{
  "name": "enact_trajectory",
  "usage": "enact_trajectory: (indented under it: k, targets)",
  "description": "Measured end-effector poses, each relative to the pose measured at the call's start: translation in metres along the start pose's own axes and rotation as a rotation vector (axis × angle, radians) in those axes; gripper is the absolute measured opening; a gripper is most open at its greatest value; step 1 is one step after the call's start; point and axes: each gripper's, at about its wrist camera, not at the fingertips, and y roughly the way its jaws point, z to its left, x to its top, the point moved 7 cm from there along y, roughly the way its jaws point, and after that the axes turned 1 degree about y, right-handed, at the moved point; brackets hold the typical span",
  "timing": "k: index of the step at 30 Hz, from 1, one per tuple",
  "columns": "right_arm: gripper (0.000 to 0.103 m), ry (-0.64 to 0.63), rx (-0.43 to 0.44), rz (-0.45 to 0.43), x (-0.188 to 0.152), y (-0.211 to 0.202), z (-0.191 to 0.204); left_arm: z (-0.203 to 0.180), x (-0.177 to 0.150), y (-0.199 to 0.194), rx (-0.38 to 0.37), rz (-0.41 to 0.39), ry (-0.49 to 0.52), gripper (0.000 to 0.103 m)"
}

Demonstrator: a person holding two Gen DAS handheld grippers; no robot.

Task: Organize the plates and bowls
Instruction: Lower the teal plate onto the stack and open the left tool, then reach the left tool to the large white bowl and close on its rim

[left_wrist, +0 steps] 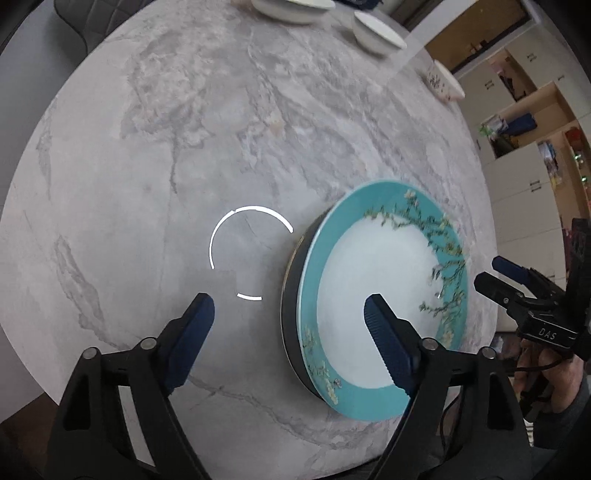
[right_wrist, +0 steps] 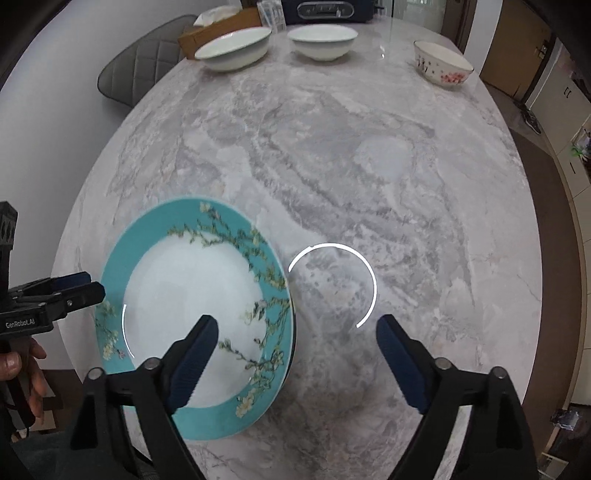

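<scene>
A teal plate (left_wrist: 384, 266) (right_wrist: 192, 291) with blossom branches and a white centre lies on a dark plate (left_wrist: 291, 295) near the table's front edge. My left gripper (left_wrist: 288, 301) stands open above the teal plate's left rim, one finger over the white centre and the other over bare marble. My right gripper (right_wrist: 295, 321) is open above the right rim in the same way. Neither pad touches the plate. Each gripper also shows at the edge of the other's view, the right gripper (left_wrist: 506, 277) and the left gripper (right_wrist: 81, 284).
Three bowls stand along the far edge of the marble table (right_wrist: 351, 166): a wide white bowl (right_wrist: 236, 48), a white bowl (right_wrist: 323, 42) and a flowered bowl (right_wrist: 441, 64). A grey chair (right_wrist: 147, 62) and a cardboard box (right_wrist: 221, 27) sit behind them. Cabinets (left_wrist: 517, 122) line the right.
</scene>
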Motion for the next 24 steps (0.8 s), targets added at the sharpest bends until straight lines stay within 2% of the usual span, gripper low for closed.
enact_trajectory:
  k: [1, 2, 3, 6, 8, 10, 12, 14, 16, 19, 22, 24]
  targets:
    - [0.103, 0.001, 0.029, -0.030, 0.008, -0.006, -0.001, 0.004, 0.006, -0.006, -0.019, -0.016, -0.026, 0.092]
    - [0.103, -0.011, 0.063, -0.054, 0.015, -0.010, -0.001, 0.007, 0.013, -0.010, -0.043, -0.023, -0.055, 0.102]
    - [0.103, -0.035, 0.092, -0.072, 0.024, -0.013, -0.001, 0.011, 0.021, -0.013, -0.059, -0.034, -0.078, 0.103]
    - [0.103, -0.125, 0.137, -0.116, 0.054, -0.013, 0.004, 0.018, 0.059, -0.024, -0.022, -0.120, -0.092, 0.103]
    - [0.103, -0.153, 0.174, -0.110, 0.080, -0.010, 0.009, 0.023, 0.085, -0.027, -0.016, -0.137, -0.132, 0.103]
    - [0.103, -0.126, 0.218, -0.098, 0.110, -0.009, 0.010, 0.032, 0.113, -0.027, 0.001, -0.133, -0.180, 0.103]
    - [0.103, -0.067, 0.261, -0.023, 0.146, -0.005, 0.013, 0.043, 0.145, -0.028, 0.047, -0.125, -0.207, 0.103]
    - [0.103, -0.032, 0.299, -0.010, 0.189, -0.006, 0.019, 0.050, 0.181, -0.034, 0.084, -0.150, -0.221, 0.103]
    - [0.103, -0.053, 0.297, -0.041, 0.228, -0.008, 0.026, 0.053, 0.218, -0.038, 0.131, -0.175, -0.204, 0.103]
    - [0.103, -0.095, 0.321, -0.049, 0.289, 0.000, 0.042, 0.054, 0.271, -0.036, 0.141, -0.211, -0.166, 0.103]
    - [0.103, -0.113, 0.228, -0.022, 0.344, 0.026, 0.054, 0.057, 0.327, -0.018, 0.190, -0.214, -0.118, 0.103]
    - [0.103, -0.106, 0.262, -0.019, 0.375, 0.041, 0.062, 0.061, 0.359, -0.002, 0.175, -0.217, -0.111, 0.103]
